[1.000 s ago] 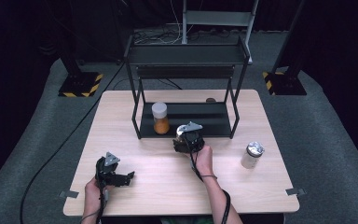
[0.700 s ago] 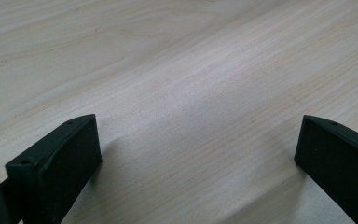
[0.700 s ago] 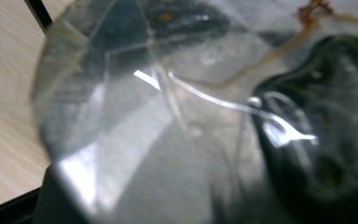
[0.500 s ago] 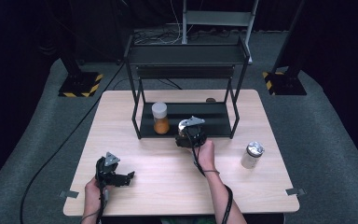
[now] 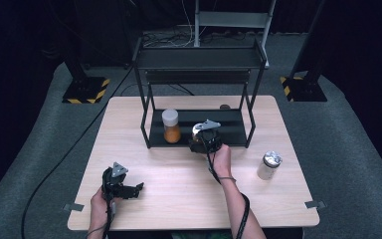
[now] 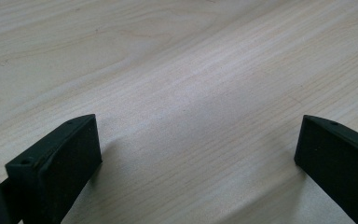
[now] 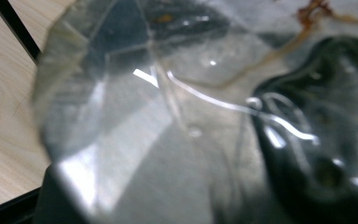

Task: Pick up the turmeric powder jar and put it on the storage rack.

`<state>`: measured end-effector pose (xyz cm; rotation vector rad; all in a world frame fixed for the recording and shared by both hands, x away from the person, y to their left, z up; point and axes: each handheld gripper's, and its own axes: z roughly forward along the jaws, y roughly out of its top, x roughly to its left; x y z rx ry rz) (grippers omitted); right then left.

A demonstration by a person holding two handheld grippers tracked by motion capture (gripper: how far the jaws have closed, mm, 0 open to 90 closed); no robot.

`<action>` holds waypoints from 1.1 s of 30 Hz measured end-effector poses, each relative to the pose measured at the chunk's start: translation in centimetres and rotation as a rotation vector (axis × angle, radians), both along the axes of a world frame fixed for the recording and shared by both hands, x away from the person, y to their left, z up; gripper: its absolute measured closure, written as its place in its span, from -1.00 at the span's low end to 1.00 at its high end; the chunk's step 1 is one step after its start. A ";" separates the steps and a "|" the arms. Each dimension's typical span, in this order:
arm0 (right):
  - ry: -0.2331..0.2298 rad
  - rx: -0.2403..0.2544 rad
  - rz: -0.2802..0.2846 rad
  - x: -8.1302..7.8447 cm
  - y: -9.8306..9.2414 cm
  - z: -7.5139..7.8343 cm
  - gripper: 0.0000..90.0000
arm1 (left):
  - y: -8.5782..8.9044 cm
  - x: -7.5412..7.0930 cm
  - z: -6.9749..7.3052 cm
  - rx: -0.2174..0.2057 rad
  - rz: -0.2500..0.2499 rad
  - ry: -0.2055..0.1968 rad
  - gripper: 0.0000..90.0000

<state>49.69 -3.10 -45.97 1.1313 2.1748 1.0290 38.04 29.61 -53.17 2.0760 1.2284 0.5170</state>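
Note:
My right gripper point(image 5: 200, 133) reaches onto the lower shelf point(image 5: 234, 128) of a black rack and is shut on a clear faceted jar point(image 7: 135, 93). In the right gripper view the jar sits right up against the camera, with a black jaw seen through its right side. An orange-filled jar with a white lid point(image 5: 171, 125) stands on the same shelf, just left of the gripper. My left gripper point(image 5: 135, 189) rests low over the table's front left. Its jaws stand wide apart over bare wood point(image 6: 198, 144), with nothing between them.
A pale jar with a silver lid point(image 5: 268, 166) stands on the table at the right. The rack's top shelf point(image 5: 199, 59) overhangs the lower one. A small dark object point(image 5: 224, 106) lies behind the rack. Black cables trail off the table's left side.
The right gripper, with the jar in it, has crept a little farther in toward the rack's lower shelf. The left gripper has stayed where it was.

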 end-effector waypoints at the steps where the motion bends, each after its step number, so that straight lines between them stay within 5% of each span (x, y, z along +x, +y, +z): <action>1: 0.001 -0.003 -0.001 0.1 0.0 0.0 -0.33 | 0.0 0.0 0.0 0.000 0.000 0.000 -1.00; 33: -0.004 0.006 -0.021 2.0 -0.5 1.0 -0.33 | 0.0 0.0 0.0 0.001 0.001 0.000 -1.00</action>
